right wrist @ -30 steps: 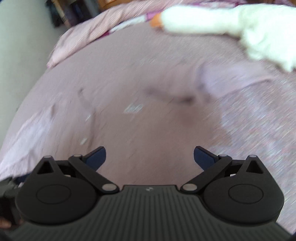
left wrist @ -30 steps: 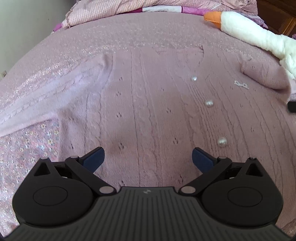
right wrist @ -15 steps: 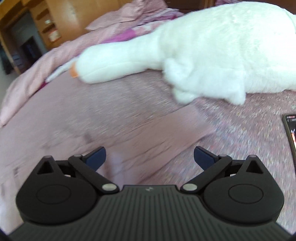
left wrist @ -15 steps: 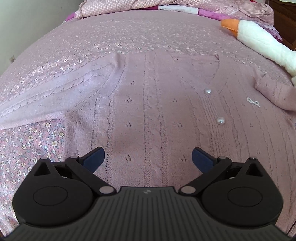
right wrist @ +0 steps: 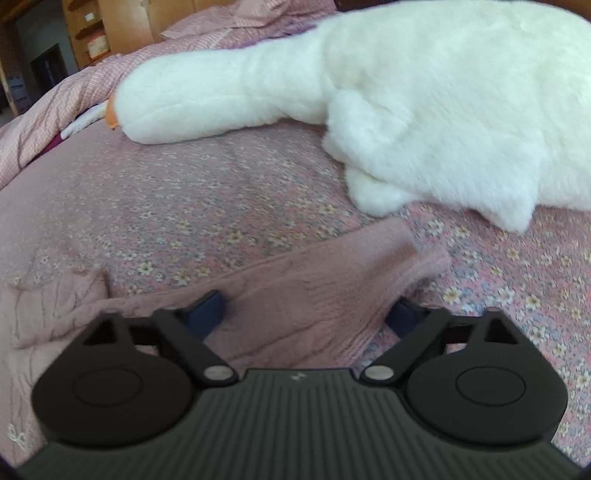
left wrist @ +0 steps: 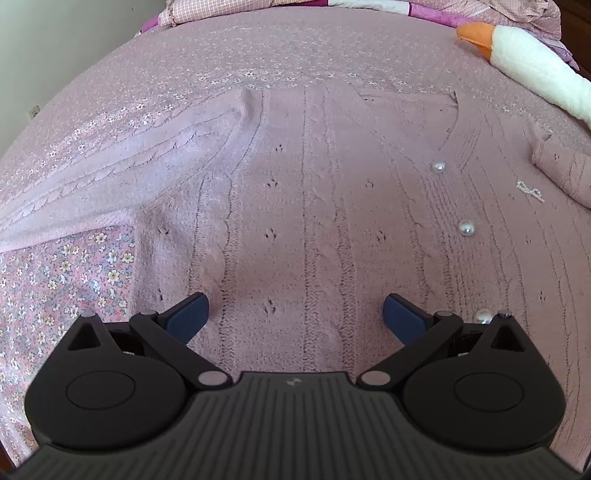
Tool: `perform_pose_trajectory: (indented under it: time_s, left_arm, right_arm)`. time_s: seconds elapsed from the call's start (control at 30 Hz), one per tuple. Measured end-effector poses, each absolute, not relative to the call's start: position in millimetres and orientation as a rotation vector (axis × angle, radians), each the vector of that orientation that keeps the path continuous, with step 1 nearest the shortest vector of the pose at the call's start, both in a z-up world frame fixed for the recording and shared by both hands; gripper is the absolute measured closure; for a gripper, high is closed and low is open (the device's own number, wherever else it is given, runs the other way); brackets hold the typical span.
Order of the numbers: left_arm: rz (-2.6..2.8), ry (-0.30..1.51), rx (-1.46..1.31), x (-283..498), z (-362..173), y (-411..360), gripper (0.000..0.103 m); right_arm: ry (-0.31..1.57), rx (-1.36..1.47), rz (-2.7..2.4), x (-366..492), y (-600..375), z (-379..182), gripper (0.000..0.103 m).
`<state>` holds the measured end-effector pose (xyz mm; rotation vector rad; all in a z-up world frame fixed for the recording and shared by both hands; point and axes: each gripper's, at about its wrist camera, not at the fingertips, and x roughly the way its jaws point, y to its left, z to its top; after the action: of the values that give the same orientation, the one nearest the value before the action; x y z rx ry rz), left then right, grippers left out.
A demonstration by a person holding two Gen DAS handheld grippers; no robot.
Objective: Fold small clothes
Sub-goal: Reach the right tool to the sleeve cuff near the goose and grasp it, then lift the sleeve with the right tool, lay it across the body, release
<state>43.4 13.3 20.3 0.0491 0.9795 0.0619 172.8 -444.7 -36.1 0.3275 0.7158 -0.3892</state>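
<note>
A small pink cable-knit cardigan [left wrist: 314,206] with pearl buttons [left wrist: 466,228] lies flat, front up, on the bed. One sleeve [left wrist: 122,173] stretches out to the left. My left gripper [left wrist: 295,314] hovers open over the cardigan's lower body, nothing between its fingers. In the right wrist view the other sleeve [right wrist: 314,295] lies across the floral cover, its cuff [right wrist: 417,254] pointing right. My right gripper [right wrist: 308,314] is open and low over that sleeve, one blue pad on each side of it.
A large white plush goose [right wrist: 424,110] with an orange beak [left wrist: 474,35] lies along the bed just beyond the sleeve. The pink floral bedcover [left wrist: 66,280] spreads all round. Bunched pink bedding [right wrist: 66,99] and wooden furniture [right wrist: 122,26] stand at the back.
The right gripper swung right from the cardigan's body and came down over the right sleeve near the goose. The left gripper drifted left, the cardigan's left sleeve coming into fuller view.
</note>
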Motion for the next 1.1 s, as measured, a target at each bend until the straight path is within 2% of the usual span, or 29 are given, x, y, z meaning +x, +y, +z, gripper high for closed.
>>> perform_pose_trajectory:
  time_s: [0.07,0.1,0.13,0.33,0.83,1.1]
  left_arm:
    - [0.059,0.976,0.056,42,21,12,0.0]
    - [0.058,0.973,0.06,42,21,12,0.0]
    - [0.058,0.97,0.064,41,21,12,0.0]
    - [0.064,0.961,0.059,37,22,14,0.0]
    - [0.081,0.93,-0.006,22,31,38,0.0]
    - [0.12,0.912,-0.032,16,40,60,0.0]
  right_arm:
    - [0.694,0.307,-0.369,171,-441,-32,0.045]
    - [0.68,0.306,-0.355,168,-440,-28,0.073]
    - [0.672,0.318,-0.335,166,-441,-25,0.083]
    - [0.58,0.377,-0.238,146,-449,10,0.085]
    - [0.307,0.419,-0.314,88,-495,138,0.085]
    - [0.332,0.492,-0.121,99,-436,170,0.085]
